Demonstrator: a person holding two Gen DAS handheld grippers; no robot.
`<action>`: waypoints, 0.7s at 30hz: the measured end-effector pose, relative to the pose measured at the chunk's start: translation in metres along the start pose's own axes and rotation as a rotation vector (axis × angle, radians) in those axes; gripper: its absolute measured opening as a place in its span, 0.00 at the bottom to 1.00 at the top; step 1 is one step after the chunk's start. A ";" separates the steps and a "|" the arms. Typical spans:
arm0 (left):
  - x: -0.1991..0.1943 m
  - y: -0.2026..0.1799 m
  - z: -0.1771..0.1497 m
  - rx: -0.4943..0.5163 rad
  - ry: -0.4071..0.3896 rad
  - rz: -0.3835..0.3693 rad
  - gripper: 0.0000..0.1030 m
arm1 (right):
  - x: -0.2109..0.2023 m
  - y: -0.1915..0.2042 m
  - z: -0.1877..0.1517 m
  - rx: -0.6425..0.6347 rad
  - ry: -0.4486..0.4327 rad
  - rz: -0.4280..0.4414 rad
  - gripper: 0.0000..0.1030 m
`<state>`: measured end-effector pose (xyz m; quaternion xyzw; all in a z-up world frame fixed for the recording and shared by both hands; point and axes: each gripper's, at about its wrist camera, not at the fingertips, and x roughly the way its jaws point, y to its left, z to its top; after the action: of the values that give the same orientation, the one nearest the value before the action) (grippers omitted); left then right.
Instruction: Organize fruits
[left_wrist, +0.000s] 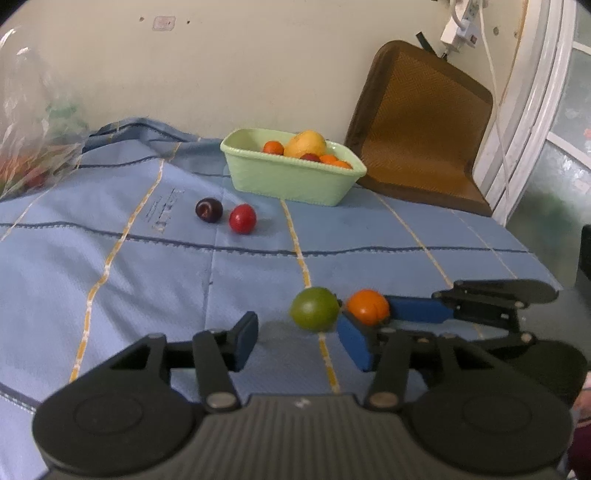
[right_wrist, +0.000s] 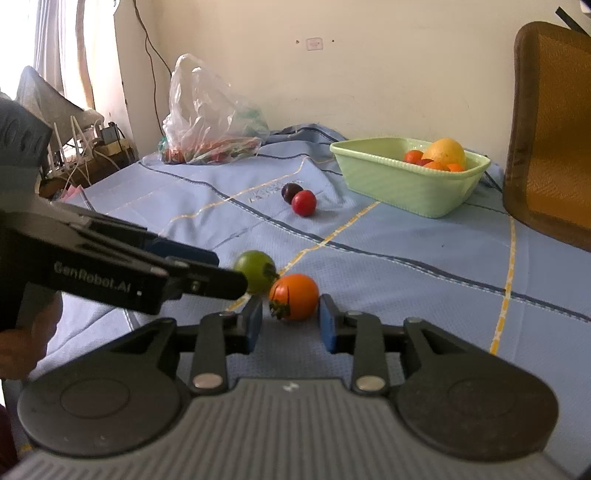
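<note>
A green fruit (left_wrist: 314, 308) and an orange fruit (left_wrist: 368, 306) lie side by side on the blue cloth (left_wrist: 147, 258). My left gripper (left_wrist: 301, 341) is open, its jaws on either side of the green fruit, just short of it. My right gripper (right_wrist: 291, 325) has its blue pads around the orange fruit (right_wrist: 294, 301), touching or nearly touching it. The green fruit (right_wrist: 255, 270) lies just behind it. A dark plum (left_wrist: 209, 209) and a red fruit (left_wrist: 242, 218) lie further back. A pale green basket (left_wrist: 291, 181) holds a yellow mango (left_wrist: 306, 144) and several small orange fruits.
A brown chair cushion (left_wrist: 421, 125) leans on the wall right of the basket. A clear plastic bag (right_wrist: 210, 118) of produce sits at the far left of the cloth. Cables and clutter (right_wrist: 88, 147) stand beyond the left edge.
</note>
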<state>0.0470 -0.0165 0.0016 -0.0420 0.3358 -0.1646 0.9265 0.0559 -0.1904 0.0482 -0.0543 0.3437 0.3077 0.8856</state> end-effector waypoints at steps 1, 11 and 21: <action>-0.001 -0.001 0.001 0.008 -0.007 -0.001 0.50 | -0.001 0.002 0.000 -0.002 -0.003 -0.018 0.35; 0.015 -0.007 0.008 0.070 -0.007 -0.033 0.51 | -0.003 0.015 -0.006 -0.022 -0.005 -0.118 0.44; 0.018 0.010 0.006 -0.009 -0.004 -0.127 0.31 | 0.006 0.022 -0.001 -0.053 0.001 -0.132 0.42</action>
<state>0.0669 -0.0131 -0.0067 -0.0677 0.3313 -0.2212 0.9147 0.0461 -0.1701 0.0462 -0.1004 0.3316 0.2578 0.9020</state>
